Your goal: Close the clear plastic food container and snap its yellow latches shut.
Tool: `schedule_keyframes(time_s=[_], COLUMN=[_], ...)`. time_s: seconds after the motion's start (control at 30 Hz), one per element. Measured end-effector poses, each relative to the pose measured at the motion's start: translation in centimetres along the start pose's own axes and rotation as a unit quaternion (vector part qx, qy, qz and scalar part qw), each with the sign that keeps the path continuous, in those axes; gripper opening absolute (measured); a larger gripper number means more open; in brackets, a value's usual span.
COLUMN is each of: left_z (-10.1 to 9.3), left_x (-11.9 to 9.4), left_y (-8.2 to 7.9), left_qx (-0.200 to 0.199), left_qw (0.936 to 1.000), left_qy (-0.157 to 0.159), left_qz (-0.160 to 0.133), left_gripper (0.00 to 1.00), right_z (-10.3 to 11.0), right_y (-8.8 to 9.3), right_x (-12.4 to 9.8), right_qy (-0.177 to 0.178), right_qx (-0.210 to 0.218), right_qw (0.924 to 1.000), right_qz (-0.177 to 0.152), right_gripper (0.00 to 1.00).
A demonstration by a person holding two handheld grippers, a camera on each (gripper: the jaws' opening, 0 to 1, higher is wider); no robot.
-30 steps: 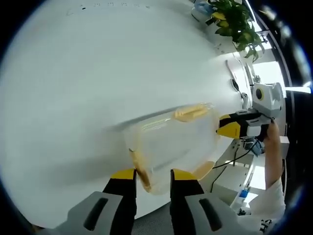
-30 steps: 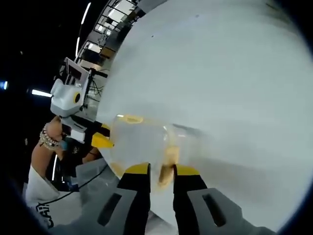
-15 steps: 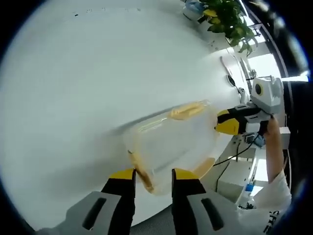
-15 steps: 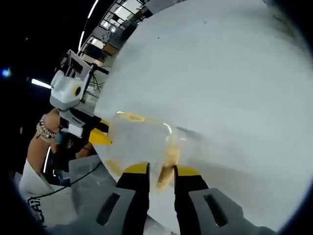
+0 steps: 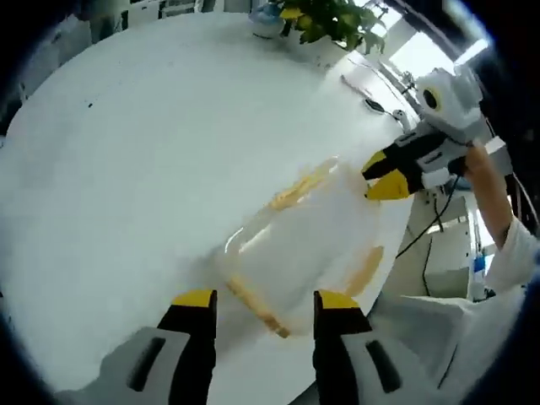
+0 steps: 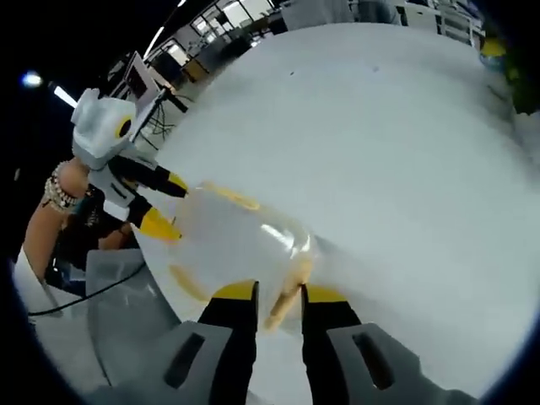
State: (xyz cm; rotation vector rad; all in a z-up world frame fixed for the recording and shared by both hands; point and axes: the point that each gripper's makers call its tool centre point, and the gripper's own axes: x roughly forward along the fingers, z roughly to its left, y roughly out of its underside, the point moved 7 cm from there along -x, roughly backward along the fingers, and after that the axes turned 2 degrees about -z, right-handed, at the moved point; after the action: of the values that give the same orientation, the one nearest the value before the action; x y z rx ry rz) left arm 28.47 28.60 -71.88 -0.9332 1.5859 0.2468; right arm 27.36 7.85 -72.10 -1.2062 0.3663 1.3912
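Yellow latch (image 6: 285,297) sits pinched in your right gripper (image 6: 278,297); your left gripper (image 5: 259,300) spreads wide before the clear food container (image 5: 299,249), with a potted plant (image 5: 325,17) far off.

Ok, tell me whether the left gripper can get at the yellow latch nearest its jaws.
Probably yes: the left gripper stands open, the near yellow latch lies between its tips, nothing in between.

The clear plastic food container (image 5: 308,245) (lid on) sits on the white table edge, yellow latches (image 5: 297,187) along its sides.
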Motion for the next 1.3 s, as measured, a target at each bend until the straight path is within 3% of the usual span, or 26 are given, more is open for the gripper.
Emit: schedule_keyframes(time_s=[0.1, 0.13, 0.2, 0.3, 0.37, 0.43, 0.57, 0.7, 0.83, 0.93, 1.07, 1.3], left_z=[-0.4, -0.7, -0.8, -1.0, -1.0, -0.9, -1.0, -1.5, -2.2, -2.9, -3.8, -5.3], left_x=[0.0, 0.0, 0.1, -0.1, -0.3, -0.6, -1.3, -1.7, -1.6, -1.1, -0.5, 0.7], left_y=[-0.4, -0.5, -0.6, -0.7, -1.0, -1.4, -2.2, -2.6, -2.9, -2.9, -3.3, -3.7], left_qx=[0.052, 0.09, 0.118, 0.121, 0.126, 0.123, 0.137, 0.147, 0.145, 0.174, 0.182, 0.173], left_qw=[0.9985, 0.9956, 0.9928, 0.9925, 0.9916, 0.9916, 0.9882, 0.985, 0.984, 0.9784, 0.9751, 0.9744], left_qy=[-0.016, -0.02, -0.018, -0.016, -0.016, -0.013, -0.021, -0.022, -0.009, -0.009, 0.003, 0.033], left_qz=[-0.012, -0.014, -0.006, -0.011, -0.02, -0.036, -0.066, -0.087, -0.104, -0.111, -0.127, -0.139], left_gripper=[0.49, 0.52, 0.56, 0.6, 0.6, 0.59, 0.58, 0.5, 0.34, 0.22, 0.21, 0.12], right_z=[-0.1, -0.1, -0.6, -0.6, -0.2, 0.3, 0.8, 1.8, 3.0, 3.9, 5.0, 5.7], right_y=[0.0, 0.0, -0.7, -1.7, -2.5, -3.3, -3.9, -4.0, -4.3, -4.8, -5.0, -4.5], right_x=[-0.2, -0.4, -1.0, -2.2, -3.0, -3.2, -2.8, -1.6, -0.4, 0.1, 0.9, 2.6], right_qy=[-0.002, -0.001, 0.019, 0.02, 0.004, -0.009, 0.011, 0.005, -0.003, -0.016, -0.045, -0.056], right_qx=[-0.011, -0.02, -0.062, -0.065, -0.07, -0.102, -0.162, -0.208, -0.238, -0.258, -0.261, -0.288], right_qw=[0.9999, 0.9998, 0.9977, 0.9967, 0.9954, 0.9914, 0.9836, 0.9759, 0.9687, 0.963, 0.9614, 0.9546], right_qz=[0.0, 0.001, -0.019, -0.044, -0.065, -0.081, -0.079, -0.066, -0.071, -0.075, -0.074, -0.055], right_gripper=[0.15, 0.14, 0.12, 0.14, 0.21, 0.25, 0.22, 0.11, 0.06, 0.0, 0.0, 0.0])
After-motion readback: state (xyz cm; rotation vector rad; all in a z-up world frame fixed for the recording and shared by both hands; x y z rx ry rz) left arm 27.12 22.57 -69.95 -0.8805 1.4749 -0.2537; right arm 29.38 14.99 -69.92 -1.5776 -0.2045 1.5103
